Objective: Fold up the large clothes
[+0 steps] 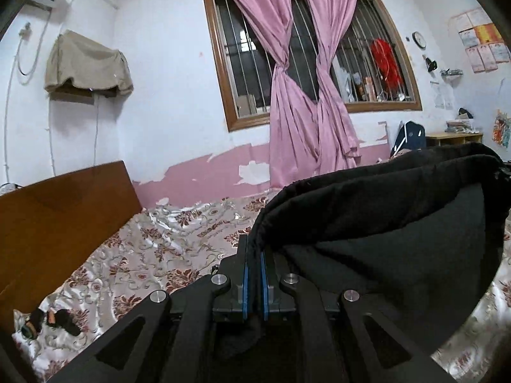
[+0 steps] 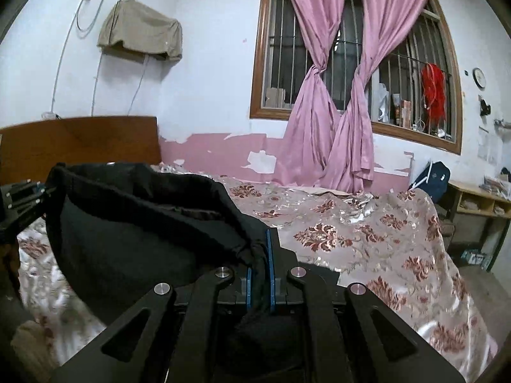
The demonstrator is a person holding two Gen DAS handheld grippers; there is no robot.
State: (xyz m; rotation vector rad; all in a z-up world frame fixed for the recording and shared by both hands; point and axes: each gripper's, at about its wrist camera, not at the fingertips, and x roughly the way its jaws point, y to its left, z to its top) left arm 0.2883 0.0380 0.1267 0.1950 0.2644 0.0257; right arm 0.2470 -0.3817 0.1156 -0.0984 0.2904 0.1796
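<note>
The left hand-held gripper (image 1: 254, 265) and the right hand-held gripper (image 2: 260, 255) each clench one end of the black garment (image 1: 383, 223). The garment hangs slack between them, raised above the floral bedspread (image 1: 153, 242), probably to carry its edge over for a fold.

Barred window (image 1: 306, 48), pink curtains (image 2: 338, 95), peeling wall (image 1: 166, 95)

The matte-black left gripper (image 1: 255, 255) and matte-black right gripper (image 2: 259, 255) share one build: flat angular linkage arms with triangular cut-outs, round silver pivot screws, grey blocks at the finger roots, and thin blue pads lining the narrow black fingers.
</note>
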